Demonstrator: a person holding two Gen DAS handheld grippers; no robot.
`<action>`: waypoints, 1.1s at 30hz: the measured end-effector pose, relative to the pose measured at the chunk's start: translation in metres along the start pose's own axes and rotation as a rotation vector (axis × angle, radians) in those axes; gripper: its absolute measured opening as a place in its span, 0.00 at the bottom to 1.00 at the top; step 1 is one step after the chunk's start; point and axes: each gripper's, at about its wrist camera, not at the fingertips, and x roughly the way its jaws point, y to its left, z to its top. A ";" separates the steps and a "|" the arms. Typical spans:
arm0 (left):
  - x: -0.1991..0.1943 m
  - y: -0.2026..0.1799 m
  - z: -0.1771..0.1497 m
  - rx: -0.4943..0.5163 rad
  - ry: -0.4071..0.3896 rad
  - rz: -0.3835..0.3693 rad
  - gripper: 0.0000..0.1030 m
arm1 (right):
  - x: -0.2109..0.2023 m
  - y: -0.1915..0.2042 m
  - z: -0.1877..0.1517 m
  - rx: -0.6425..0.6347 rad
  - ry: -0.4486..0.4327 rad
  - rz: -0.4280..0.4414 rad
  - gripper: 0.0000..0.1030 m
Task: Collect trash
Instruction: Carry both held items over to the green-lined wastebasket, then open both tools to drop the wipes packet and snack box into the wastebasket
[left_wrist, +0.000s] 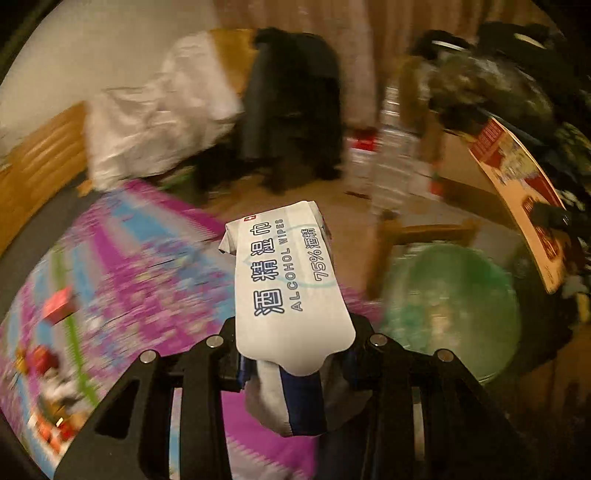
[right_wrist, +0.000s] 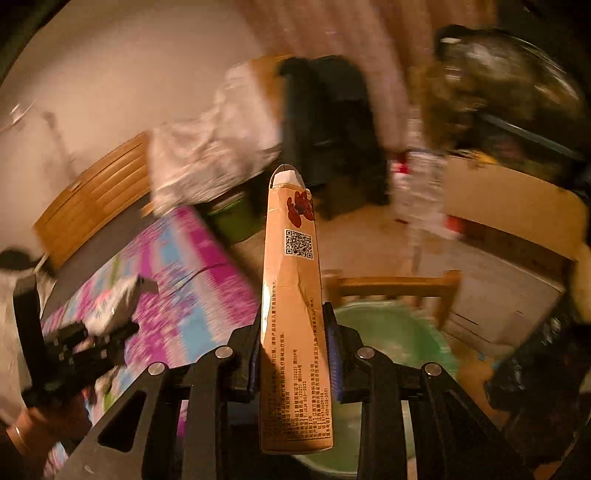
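Observation:
My left gripper (left_wrist: 295, 363) is shut on a white alcohol wipes packet (left_wrist: 286, 273) and holds it in the air above a purple patterned mat (left_wrist: 147, 280). My right gripper (right_wrist: 295, 358) is shut on a flattened tan carton (right_wrist: 293, 306) with a QR code, which sticks up between the jaws. A green-lined trash bin (left_wrist: 454, 306) stands to the right of the left gripper; in the right wrist view the bin (right_wrist: 391, 332) lies just below and behind the carton. The left gripper with its packet also shows in the right wrist view (right_wrist: 92, 339) at lower left.
A wooden stool frame (right_wrist: 391, 286) stands behind the bin. A black chair with dark clothing (left_wrist: 291, 110), a white bag (left_wrist: 155, 118), plastic bottles (left_wrist: 395, 147) and a cardboard box (right_wrist: 509, 206) crowd the back. A wooden bed frame (right_wrist: 96, 195) runs along the left.

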 end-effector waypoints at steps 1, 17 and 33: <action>0.008 -0.011 0.005 0.024 0.007 -0.034 0.34 | 0.000 -0.011 0.001 0.015 -0.005 -0.025 0.29; 0.082 -0.145 0.020 0.235 0.125 -0.315 0.34 | 0.020 -0.096 -0.066 0.198 0.128 -0.227 0.29; 0.090 -0.159 0.019 0.262 0.140 -0.327 0.48 | 0.054 -0.077 -0.079 0.226 0.150 -0.144 0.40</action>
